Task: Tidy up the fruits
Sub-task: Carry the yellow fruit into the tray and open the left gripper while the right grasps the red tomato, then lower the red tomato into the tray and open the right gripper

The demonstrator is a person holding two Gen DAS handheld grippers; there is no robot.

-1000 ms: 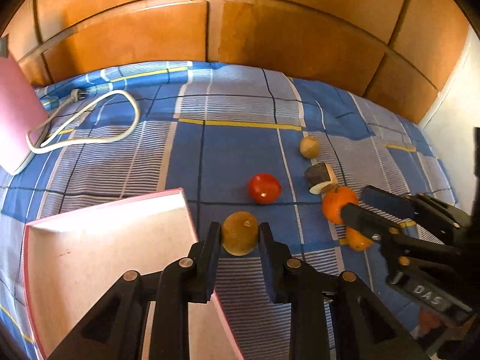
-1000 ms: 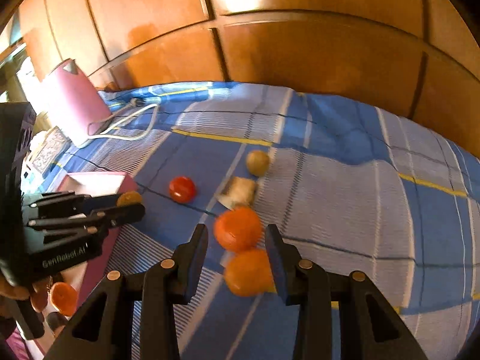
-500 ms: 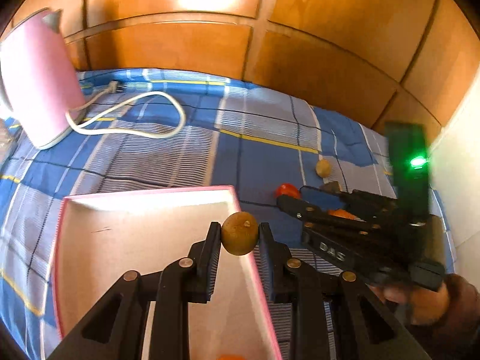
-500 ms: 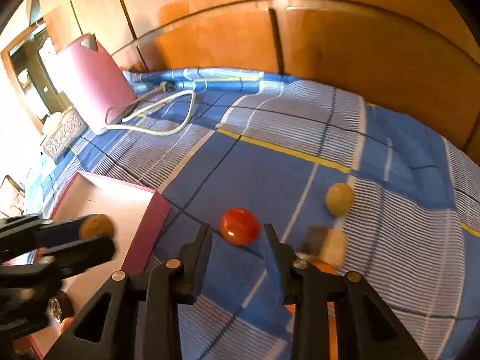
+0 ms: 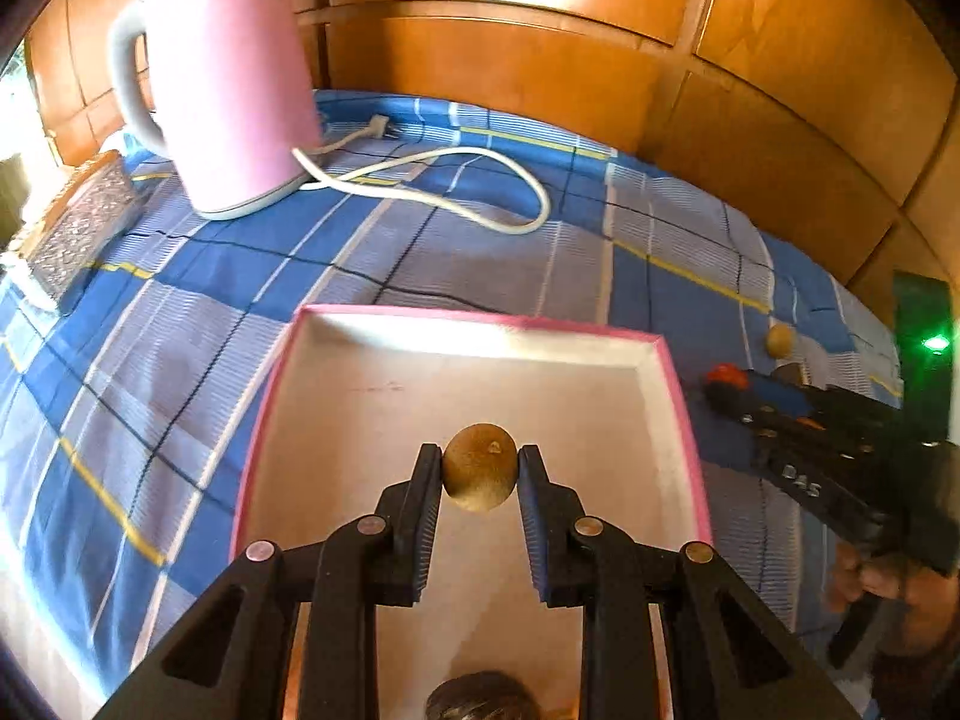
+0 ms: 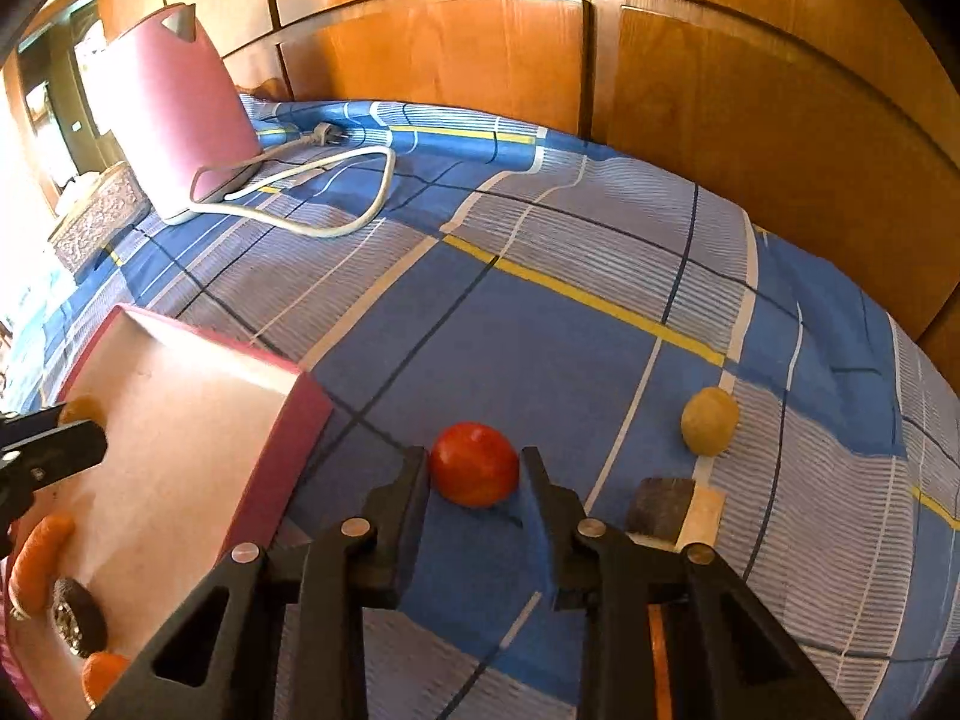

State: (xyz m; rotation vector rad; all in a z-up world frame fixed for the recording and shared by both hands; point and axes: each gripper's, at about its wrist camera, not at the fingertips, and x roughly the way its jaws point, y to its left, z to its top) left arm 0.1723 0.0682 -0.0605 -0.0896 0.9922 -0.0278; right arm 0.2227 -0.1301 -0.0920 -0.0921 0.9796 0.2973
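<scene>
Now over the pink box (image 5: pixel 678 396): brown, fuzzy kiwi (image 5: pixel 480 467).

The left gripper (image 5: pixel 480 468) has carried the kiwi (image 5: pixel 480 467) over the pink box (image 5: pixel 480 324) (right gripper (image 6: pixel 475 468) now straddles the tomato (image 6: pixel 474 464))

Right gripper (image 6: pixel 474 468) straddling a red tomato (image 6: pixel 474 464)

Its 2 fingers flank the tomato on the blue checked cloth (image 6: pixel 540 324), slightly apart; a brown kiwi (image 6: pixel 709 420) lies right, the pink-rimmed box (image 6: pixel 300 420) left.
</scene>
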